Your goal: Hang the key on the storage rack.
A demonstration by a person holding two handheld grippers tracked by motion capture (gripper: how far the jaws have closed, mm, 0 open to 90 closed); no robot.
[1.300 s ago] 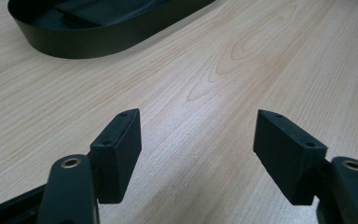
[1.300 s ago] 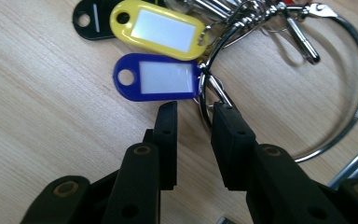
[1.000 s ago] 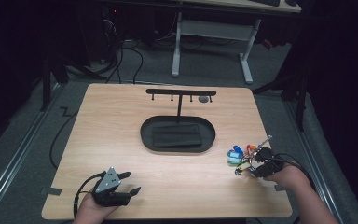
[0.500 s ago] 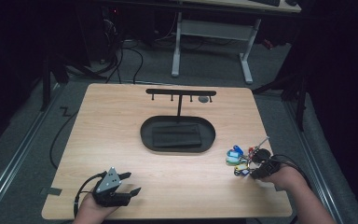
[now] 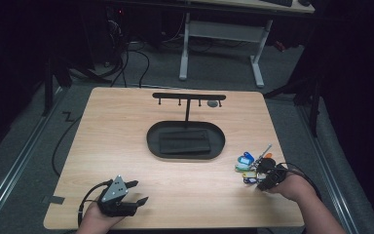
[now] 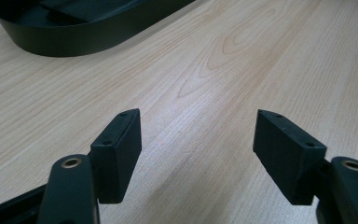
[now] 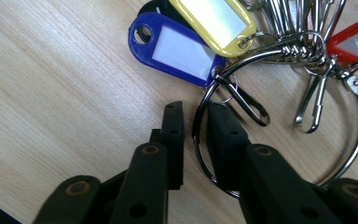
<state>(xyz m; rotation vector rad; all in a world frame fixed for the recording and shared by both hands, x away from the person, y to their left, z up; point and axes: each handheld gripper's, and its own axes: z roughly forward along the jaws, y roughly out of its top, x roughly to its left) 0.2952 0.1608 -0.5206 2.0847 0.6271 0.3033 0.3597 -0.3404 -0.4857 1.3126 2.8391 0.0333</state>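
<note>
At the lower right of the frame, the right tool (image 7: pixel 196 140) has its jaws nearly closed around the big metal ring (image 7: pixel 279 112) of a key bunch (image 5: pixel 254 163) lying flat on the desk (image 5: pixel 126 126); they have just been closing, the ring wire between them, and the grip looks barely made. The lift is yet to come, and the hook stand (image 5: pixel 189 97) above the dark tray (image 5: pixel 152 141) hangs empty. The left tool (image 5: pixel 126 195) rests open at lower left, holding nothing
</note>
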